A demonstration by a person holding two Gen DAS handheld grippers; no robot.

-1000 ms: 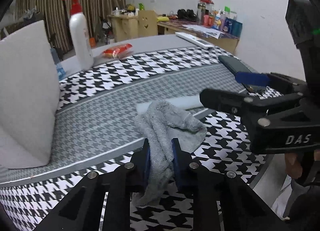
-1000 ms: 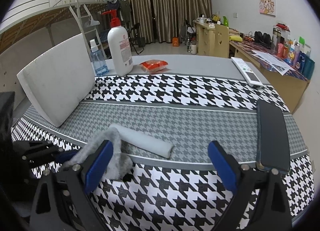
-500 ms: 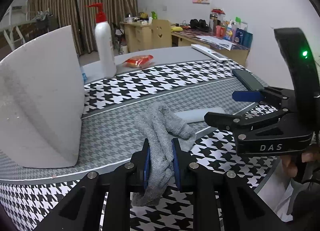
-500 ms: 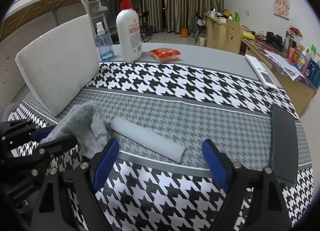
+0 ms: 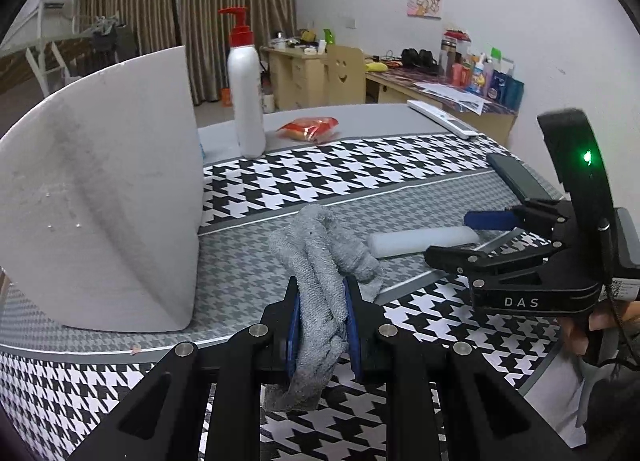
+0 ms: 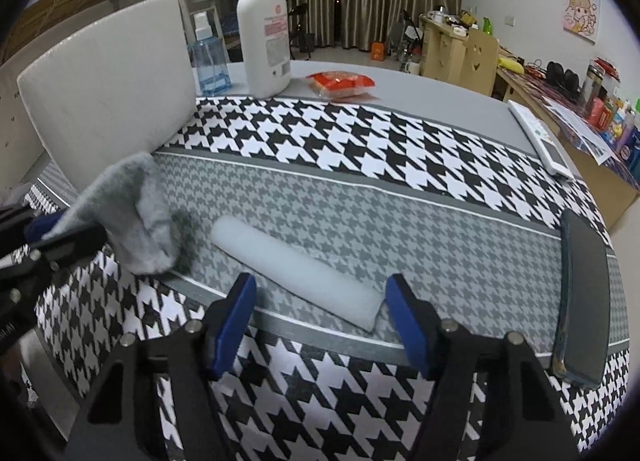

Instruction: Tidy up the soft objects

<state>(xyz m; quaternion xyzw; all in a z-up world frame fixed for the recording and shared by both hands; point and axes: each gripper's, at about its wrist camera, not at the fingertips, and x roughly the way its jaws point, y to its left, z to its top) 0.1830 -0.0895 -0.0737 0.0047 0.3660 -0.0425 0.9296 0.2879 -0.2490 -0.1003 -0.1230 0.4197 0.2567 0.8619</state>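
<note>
My left gripper (image 5: 320,313) is shut on a grey knitted cloth (image 5: 324,253), which hangs bunched from its blue pads just above the table. A white foam roll (image 6: 296,265) lies across the grey band of the houndstooth cloth (image 6: 360,149). My right gripper (image 6: 320,301) hovers over the roll's near end, its jaws closing, with the roll between the pads and a gap on each side. In the left wrist view the right gripper (image 5: 472,237) reaches in from the right over the foam roll (image 5: 420,239). The grey cloth (image 6: 132,201) shows at the left of the right wrist view.
A large white foam block (image 5: 100,189) stands at the left. A pump bottle (image 6: 264,33), a blue spray bottle (image 6: 210,61) and a red snack pack (image 6: 340,83) sit at the back. A dark phone (image 6: 584,301) and a white remote (image 6: 540,141) lie at the right.
My right gripper has come down over the foam roll and its jaws have narrowed. The left gripper has carried the grey cloth a little away from the roll.
</note>
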